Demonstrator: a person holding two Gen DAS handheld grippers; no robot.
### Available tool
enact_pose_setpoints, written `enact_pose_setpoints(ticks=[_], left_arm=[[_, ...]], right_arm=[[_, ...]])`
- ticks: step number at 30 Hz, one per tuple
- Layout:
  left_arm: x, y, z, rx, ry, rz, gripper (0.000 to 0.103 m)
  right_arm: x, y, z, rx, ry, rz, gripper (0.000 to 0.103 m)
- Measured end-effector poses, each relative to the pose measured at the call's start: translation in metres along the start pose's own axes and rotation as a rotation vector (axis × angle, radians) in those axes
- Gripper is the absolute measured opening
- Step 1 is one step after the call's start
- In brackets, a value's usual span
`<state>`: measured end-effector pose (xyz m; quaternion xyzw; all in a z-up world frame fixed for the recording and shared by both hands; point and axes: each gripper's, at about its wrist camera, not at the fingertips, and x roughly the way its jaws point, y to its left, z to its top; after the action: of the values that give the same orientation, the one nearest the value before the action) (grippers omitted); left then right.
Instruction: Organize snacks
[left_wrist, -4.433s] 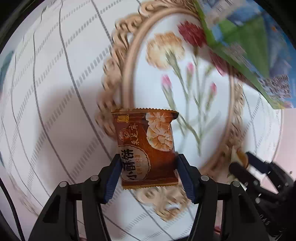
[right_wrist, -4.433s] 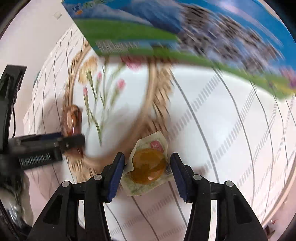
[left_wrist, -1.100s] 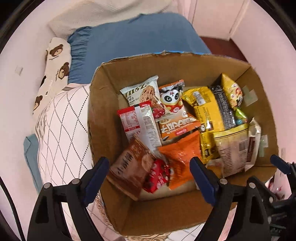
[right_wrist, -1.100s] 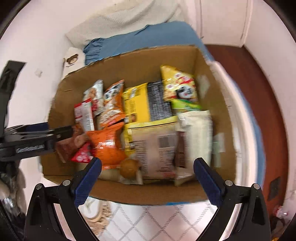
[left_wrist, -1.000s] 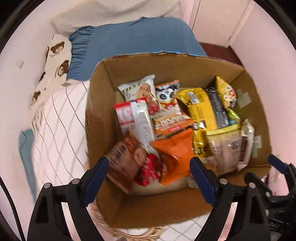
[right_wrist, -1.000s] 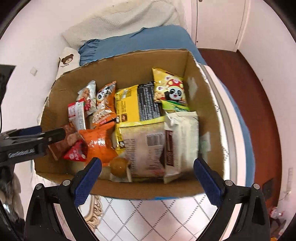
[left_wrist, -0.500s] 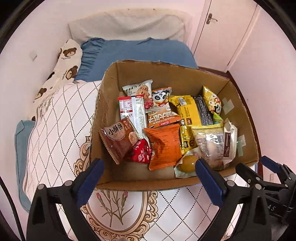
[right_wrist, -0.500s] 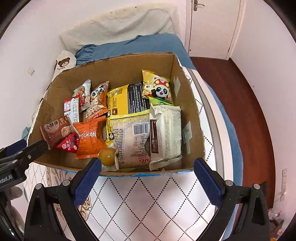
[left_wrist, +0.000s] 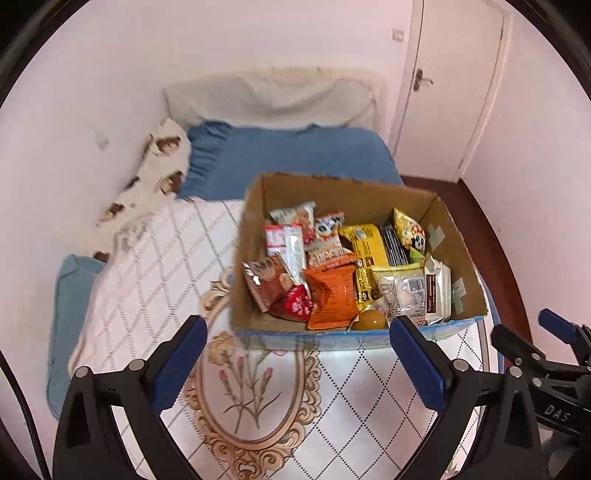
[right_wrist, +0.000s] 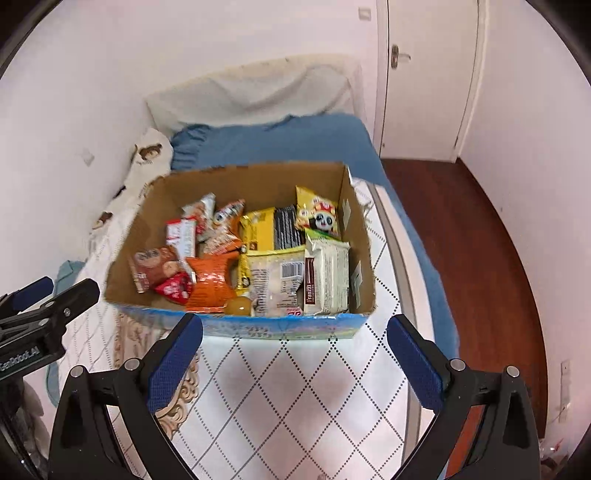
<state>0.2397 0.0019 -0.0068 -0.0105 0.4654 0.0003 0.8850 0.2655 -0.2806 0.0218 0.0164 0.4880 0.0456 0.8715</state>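
Observation:
A cardboard box (left_wrist: 364, 192) full of snack packets stands on the bed, and it also shows in the right wrist view (right_wrist: 255, 179). The brown biscuit packet (left_wrist: 267, 278) lies at its front left. The round yellow pastry (left_wrist: 369, 320) lies at the front edge, seen too in the right wrist view (right_wrist: 238, 305). An orange bag (right_wrist: 212, 278) lies between them. My left gripper (left_wrist: 299, 363) is open and empty, held back from the box. My right gripper (right_wrist: 293, 360) is open and empty, also short of the box.
The white quilt (right_wrist: 295, 398) with a diamond pattern covers the bed; a floral oval (left_wrist: 251, 395) is printed on it. A blue pillow (left_wrist: 288, 155) and a bear-print pillow (left_wrist: 159, 173) lie behind the box. A wooden floor (right_wrist: 461, 240) and a door (right_wrist: 424, 74) are to the right.
Both grippers have let go of their snacks into the box and pulled back and up from it. The brown packet and the yellow pastry now lie in the box.

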Motion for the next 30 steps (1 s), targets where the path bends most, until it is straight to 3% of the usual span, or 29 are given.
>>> enact_pose_setpoints(ticks=[15, 24, 30], left_arm=[[-0.114, 0.0, -0.045, 0.006, -0.164, -0.019, 0.101], [-0.149, 0.006, -0.057, -0.01, -0.213, -0.03, 0.101], [-0.149, 0.007, -0.058, -0.017, -0.236, -0.023, 0.102]], right_arm=[[-0.142, 0.013, -0.039, -0.043, -0.219, -0.007, 0.103], [-0.186, 0.015, -0.053, -0.04, -0.28, -0.005, 0.103], [-0.184, 0.012, -0.053, -0.039, -0.292, -0.021, 0.103]])
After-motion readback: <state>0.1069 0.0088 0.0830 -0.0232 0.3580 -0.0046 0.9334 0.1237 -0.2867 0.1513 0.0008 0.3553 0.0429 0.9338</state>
